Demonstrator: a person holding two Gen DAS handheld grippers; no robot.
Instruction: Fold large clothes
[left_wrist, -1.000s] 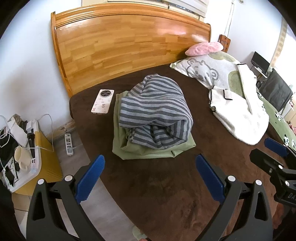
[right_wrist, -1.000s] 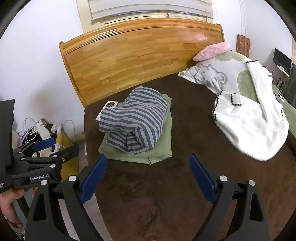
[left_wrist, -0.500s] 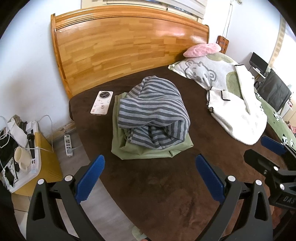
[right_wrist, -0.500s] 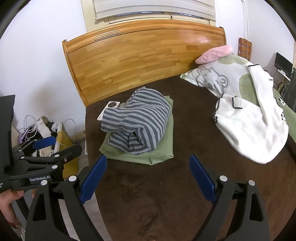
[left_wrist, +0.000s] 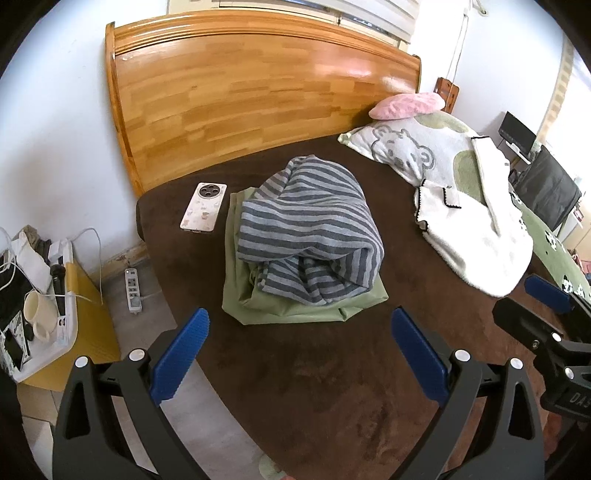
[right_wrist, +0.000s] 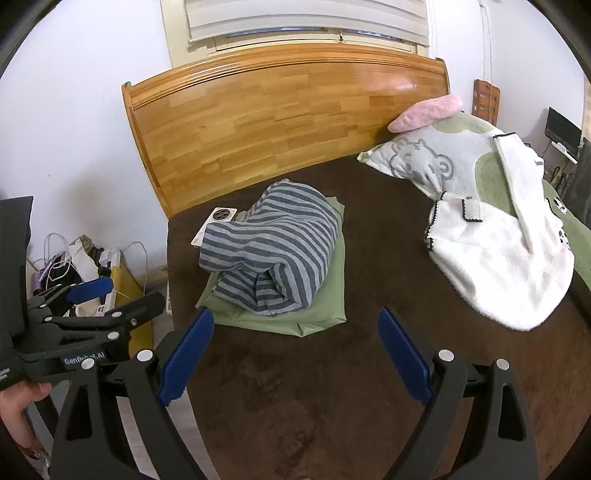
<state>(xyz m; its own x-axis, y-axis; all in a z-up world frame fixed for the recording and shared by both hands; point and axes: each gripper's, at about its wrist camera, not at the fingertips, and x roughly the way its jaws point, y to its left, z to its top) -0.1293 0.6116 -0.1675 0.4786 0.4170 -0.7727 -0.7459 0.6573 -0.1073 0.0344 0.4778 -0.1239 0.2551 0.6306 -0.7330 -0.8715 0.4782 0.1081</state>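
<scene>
Crumpled grey-and-navy striped knit garment (left_wrist: 310, 236) sits bunched on a folded pale green cloth (left_wrist: 295, 306), left side of the brown velvety bedspread (left_wrist: 332, 387), white phone (left_wrist: 199, 212) just beside. Left gripper (left_wrist: 301, 354) and right gripper (right_wrist: 295, 350) both gape wide, holding nothing, hovering near the pile.

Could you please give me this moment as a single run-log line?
left gripper: open, empty | right gripper: open, empty | striped garment: bunched on green cloth | phone: beside pile
</scene>
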